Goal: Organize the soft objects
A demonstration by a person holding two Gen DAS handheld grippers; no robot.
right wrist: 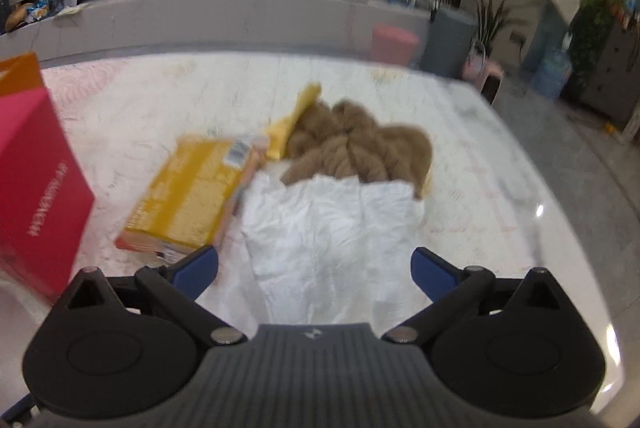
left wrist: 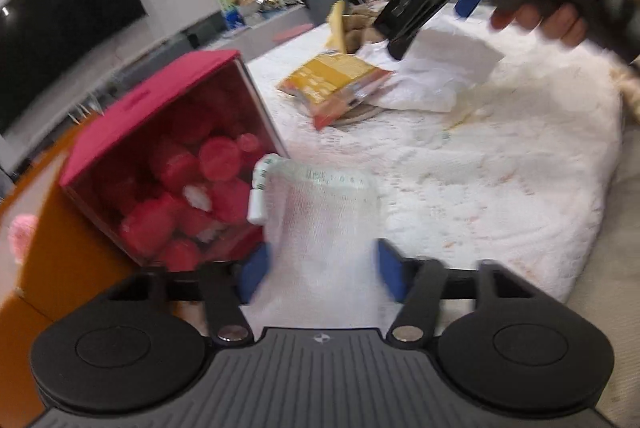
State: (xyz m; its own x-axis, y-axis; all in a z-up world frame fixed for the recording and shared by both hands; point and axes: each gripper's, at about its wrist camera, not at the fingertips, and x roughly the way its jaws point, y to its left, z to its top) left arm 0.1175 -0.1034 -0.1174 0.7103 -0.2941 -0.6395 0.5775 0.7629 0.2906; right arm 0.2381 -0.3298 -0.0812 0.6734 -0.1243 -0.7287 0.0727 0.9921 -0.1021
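My left gripper (left wrist: 323,269) is shut on a white mesh pouch (left wrist: 320,224) with a printed rim; its blue pads press the pouch's sides. Just left of it a red box (left wrist: 160,156) lies tipped on its side, open toward me and full of red pompoms. In the right wrist view my right gripper (right wrist: 316,270) stands wide open above a crumpled white cloth (right wrist: 328,228), its pads clear of the cloth. Past the cloth lies a heap of brown yarn (right wrist: 360,144). In the left wrist view, a hand holds the right gripper (left wrist: 394,40) over the same white cloth (left wrist: 432,76).
A yellow snack packet (right wrist: 192,196) lies left of the cloth, also seen as the yellow packet (left wrist: 332,84). Everything rests on a white fluffy cover (left wrist: 500,188). An orange box (left wrist: 52,228) with a pink plush (left wrist: 20,232) stands behind the red box. A grey ledge (right wrist: 240,12) runs beyond.
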